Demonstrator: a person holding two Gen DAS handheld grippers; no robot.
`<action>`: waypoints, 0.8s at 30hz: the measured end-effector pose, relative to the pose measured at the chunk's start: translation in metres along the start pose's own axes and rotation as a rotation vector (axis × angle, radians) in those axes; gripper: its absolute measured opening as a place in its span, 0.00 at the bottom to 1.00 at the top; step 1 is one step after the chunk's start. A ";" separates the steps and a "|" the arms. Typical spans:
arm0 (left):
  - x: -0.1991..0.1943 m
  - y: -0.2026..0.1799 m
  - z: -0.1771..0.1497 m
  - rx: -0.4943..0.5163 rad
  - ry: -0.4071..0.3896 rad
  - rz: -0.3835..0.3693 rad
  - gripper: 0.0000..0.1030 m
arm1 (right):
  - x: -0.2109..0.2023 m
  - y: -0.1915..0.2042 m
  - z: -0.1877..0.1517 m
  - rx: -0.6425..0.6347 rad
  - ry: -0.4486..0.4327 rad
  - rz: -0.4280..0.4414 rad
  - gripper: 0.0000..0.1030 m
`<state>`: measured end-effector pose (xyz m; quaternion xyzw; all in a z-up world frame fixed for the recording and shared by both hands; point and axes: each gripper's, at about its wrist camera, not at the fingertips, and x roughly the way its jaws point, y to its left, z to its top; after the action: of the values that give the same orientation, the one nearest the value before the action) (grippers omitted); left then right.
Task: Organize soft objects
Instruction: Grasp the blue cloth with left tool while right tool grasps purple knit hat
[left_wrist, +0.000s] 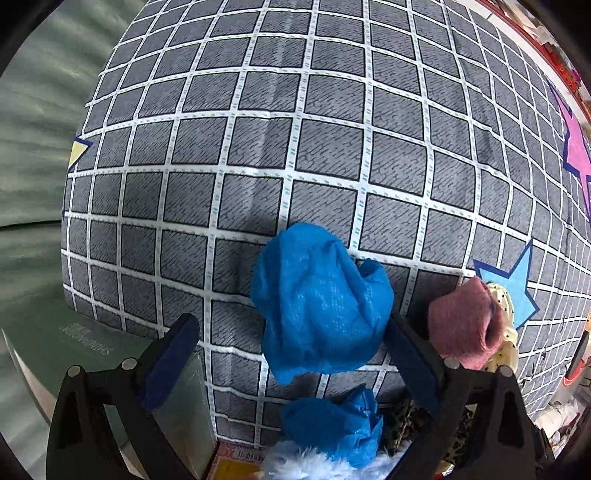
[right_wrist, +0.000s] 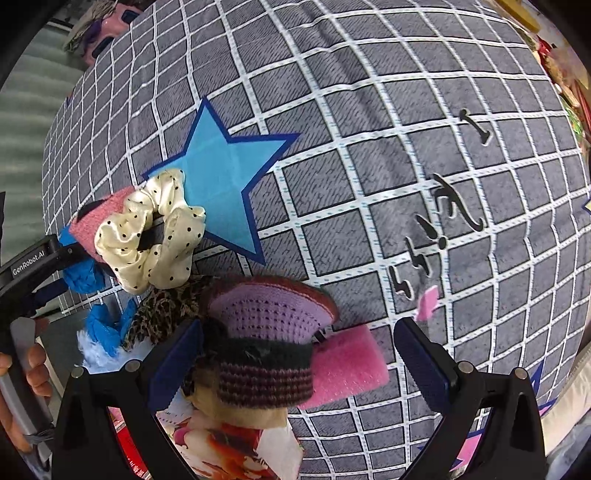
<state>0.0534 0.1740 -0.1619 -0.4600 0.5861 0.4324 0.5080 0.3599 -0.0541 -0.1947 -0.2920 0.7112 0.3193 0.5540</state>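
Crinkly blue cloth (left_wrist: 317, 306) between spread left tongs (left_wrist: 291, 350); possibly touching.

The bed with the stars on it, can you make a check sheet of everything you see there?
Surface: grey checked cover with a blue star.
Job's things: blue crumpled cloth, cream dotted scrunchie, pink knitted piece, leopard scrunchie, purple knitted hat, pink foam block.
Clutter: printed packet at the near edge.
Grippers: left gripper open, fingers either side of the blue cloth; right gripper open.
Cables: nothing seen.
Surroundings: green floor.
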 end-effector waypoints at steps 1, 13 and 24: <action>0.001 0.003 0.001 0.010 -0.011 0.014 0.97 | 0.002 0.001 0.001 -0.008 0.005 -0.002 1.00; 0.037 -0.053 -0.012 0.100 0.078 -0.028 0.32 | 0.037 0.032 -0.009 -0.095 0.059 -0.009 0.42; -0.024 -0.064 -0.053 0.109 -0.126 -0.083 0.27 | -0.006 0.025 -0.021 -0.088 -0.077 0.063 0.36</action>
<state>0.1073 0.1113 -0.1342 -0.4275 0.5559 0.4066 0.5855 0.3290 -0.0545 -0.1813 -0.2811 0.6836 0.3786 0.5570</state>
